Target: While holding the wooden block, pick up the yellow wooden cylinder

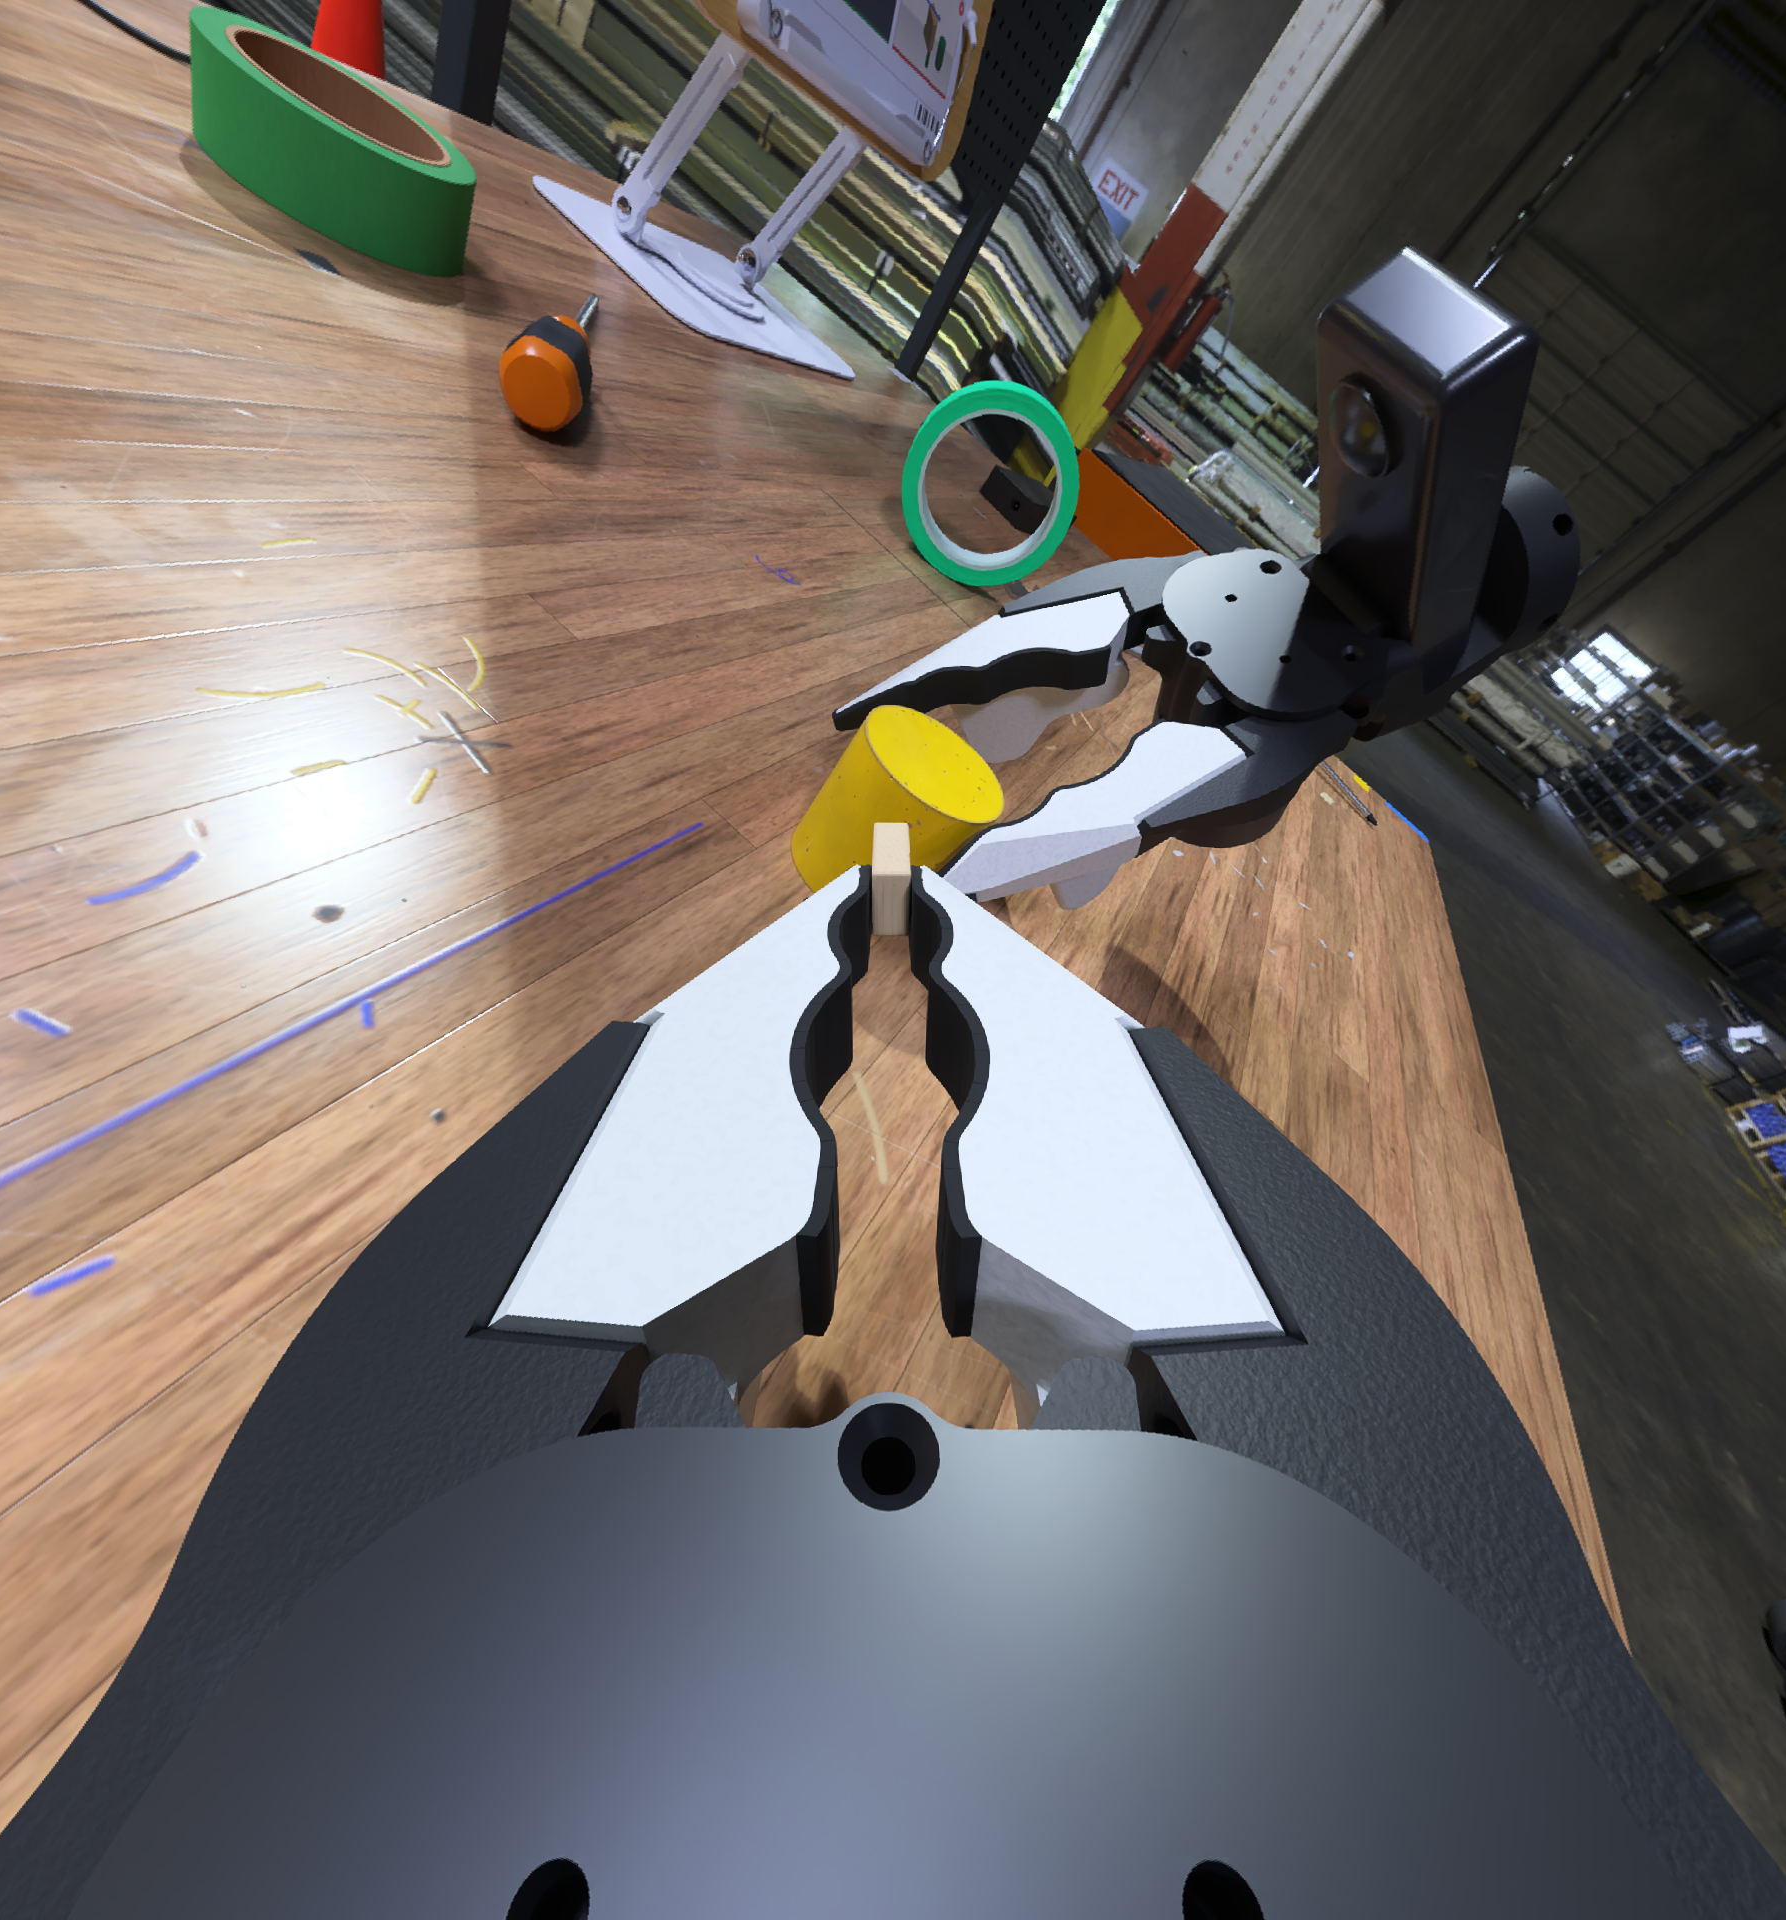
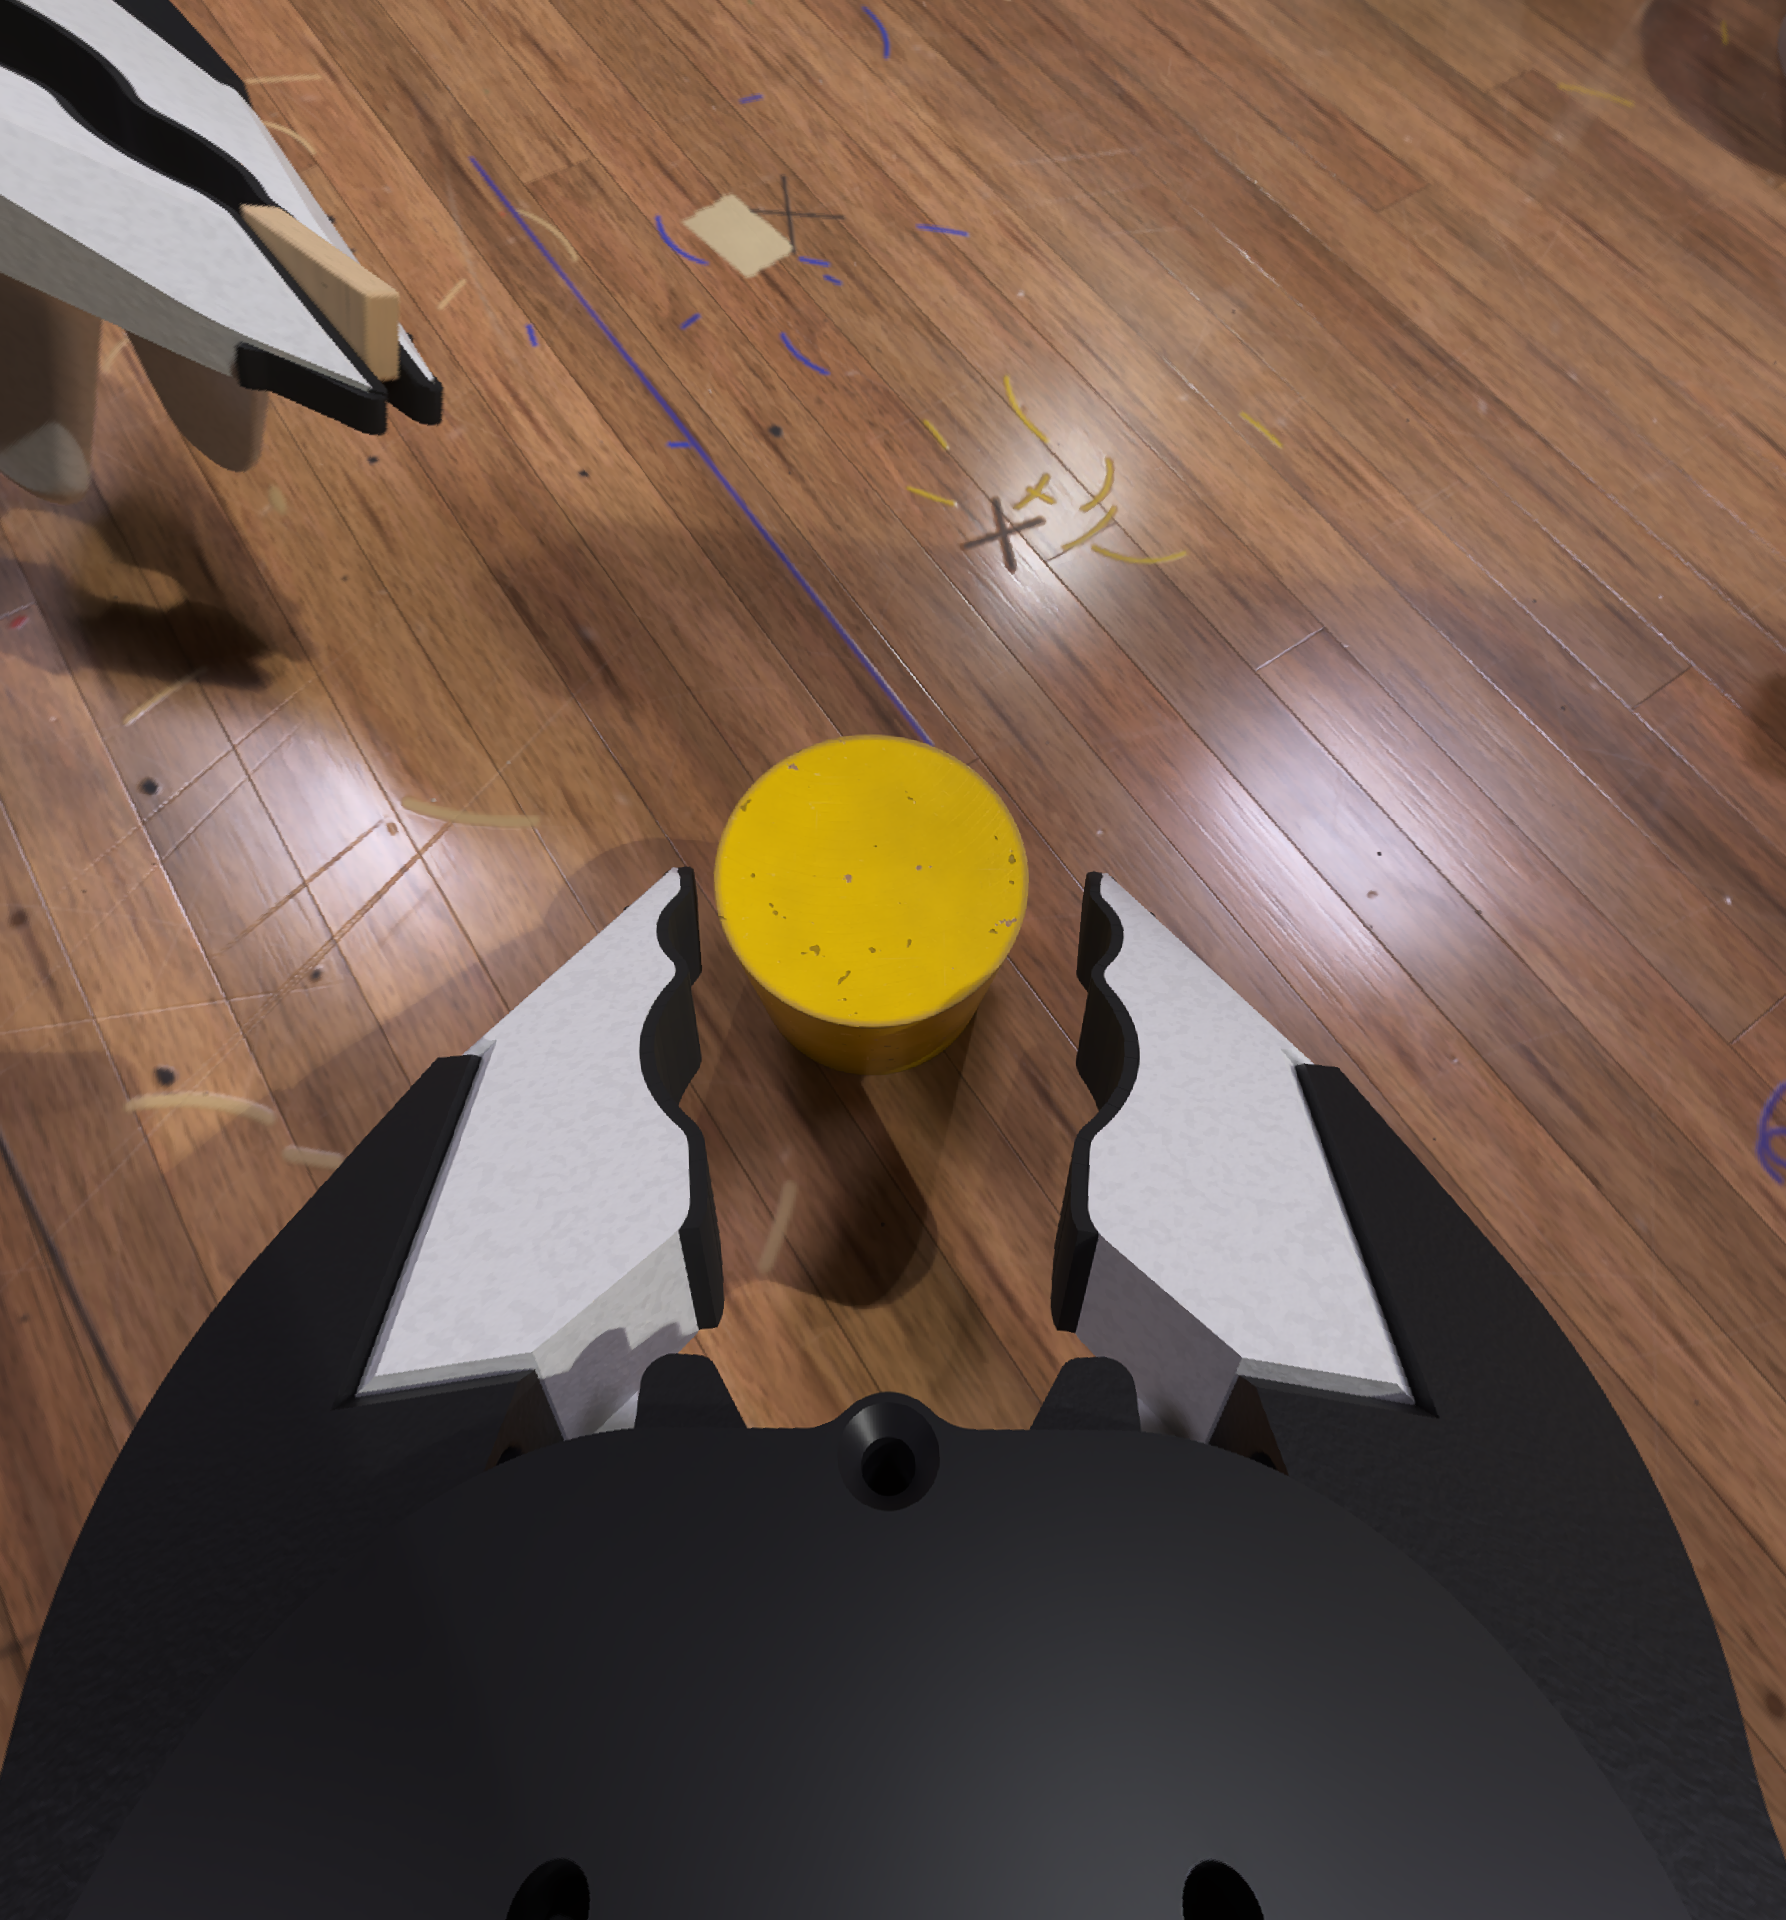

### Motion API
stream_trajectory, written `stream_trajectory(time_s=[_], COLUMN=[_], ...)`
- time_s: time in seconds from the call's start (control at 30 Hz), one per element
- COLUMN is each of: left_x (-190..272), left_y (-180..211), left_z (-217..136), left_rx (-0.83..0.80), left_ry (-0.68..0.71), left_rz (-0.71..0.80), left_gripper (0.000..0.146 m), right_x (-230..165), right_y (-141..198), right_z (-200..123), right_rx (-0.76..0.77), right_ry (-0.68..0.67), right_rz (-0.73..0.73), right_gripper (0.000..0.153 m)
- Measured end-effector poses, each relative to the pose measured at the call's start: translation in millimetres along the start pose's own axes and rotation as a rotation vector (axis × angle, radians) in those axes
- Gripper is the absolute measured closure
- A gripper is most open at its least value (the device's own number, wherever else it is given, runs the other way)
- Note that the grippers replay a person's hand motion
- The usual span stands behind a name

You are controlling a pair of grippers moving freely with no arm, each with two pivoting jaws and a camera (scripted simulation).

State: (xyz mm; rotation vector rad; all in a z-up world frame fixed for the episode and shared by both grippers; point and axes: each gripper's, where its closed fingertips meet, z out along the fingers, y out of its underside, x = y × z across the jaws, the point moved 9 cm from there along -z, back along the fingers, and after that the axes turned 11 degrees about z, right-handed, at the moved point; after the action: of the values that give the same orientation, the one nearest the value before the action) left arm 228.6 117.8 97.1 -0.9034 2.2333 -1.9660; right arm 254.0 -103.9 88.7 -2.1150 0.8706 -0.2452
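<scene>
My left gripper (image 1: 890, 883) is shut on a small pale wooden block (image 1: 890, 876), held above the wooden table (image 1: 245, 520). It also shows in the right wrist view (image 2: 406, 400) at the upper left, with the block (image 2: 333, 281) between its tips. The yellow wooden cylinder (image 2: 868, 894) stands upright on the table. My right gripper (image 2: 889, 883) is open, with one finger on each side of the cylinder and a gap on both sides. In the left wrist view the cylinder (image 1: 899, 795) stands just beyond the block, with the right gripper (image 1: 910, 795) straddling it.
A wide green tape roll (image 1: 328, 156), an orange-handled screwdriver (image 1: 546, 369), a thin green tape ring (image 1: 988, 483) and a white stand (image 1: 702, 249) lie farther off on the table. The table edge (image 1: 1491, 1091) runs along the right. A tan patch (image 2: 738, 234) marks the wood.
</scene>
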Motion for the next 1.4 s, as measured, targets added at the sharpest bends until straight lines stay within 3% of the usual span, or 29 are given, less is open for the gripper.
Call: stream_trajectory(time_s=[0.37, 0.6, 0.73, 0.9, 1.0, 1.13, 1.23, 1.4], left_x=[1.4, 2.2, 2.1, 1.2, 1.3, 2.3, 1.8, 0.9], left_y=[-0.1, -0.5, -0.5, -0.4, 0.1, -0.2, 0.1, 1.1], left_z=[0.2, -0.3, -0.3, 0.6, 1.5, 1.6, 2.0, 4.3], left_rx=[-0.003, -0.002, -0.001, 0.000, -0.001, -0.001, -0.003, -0.012], left_ry=[0.002, 0.001, -0.001, -0.006, -0.001, 0.001, -0.006, -0.015], left_rz=[0.005, 0.011, 0.011, 0.008, 0.001, 0.006, 0.009, 0.009], left_gripper=[0.140, 0.140, 0.140, 0.140, 0.141, 0.140, 0.140, 0.140], right_x=[-2.0, 1.1, 9.4, 22.9, 35.4, 56.6, 67.0, 77.7], right_y=[4.0, -1.0, -5.6, -6.6, 7.1, 44.0, 70.8, 87.0], right_z=[0.6, -8.2, -24.9, -69.3, -101.7, -134.0, -143.4, -140.8], right_rx=[-0.037, 0.025, 0.085, 0.285, 0.344, 0.283, 0.221, 0.225], right_ry=[0.004, -0.001, 0.041, 0.104, 0.187, 0.325, 0.452, 0.476], right_rz=[-0.034, 0.000, 0.031, 0.132, 0.195, 0.308, 0.375, 0.492], right_gripper=[0.095, 0.095, 0.095, 0.095, 0.095, 0.095, 0.095, 0.095])
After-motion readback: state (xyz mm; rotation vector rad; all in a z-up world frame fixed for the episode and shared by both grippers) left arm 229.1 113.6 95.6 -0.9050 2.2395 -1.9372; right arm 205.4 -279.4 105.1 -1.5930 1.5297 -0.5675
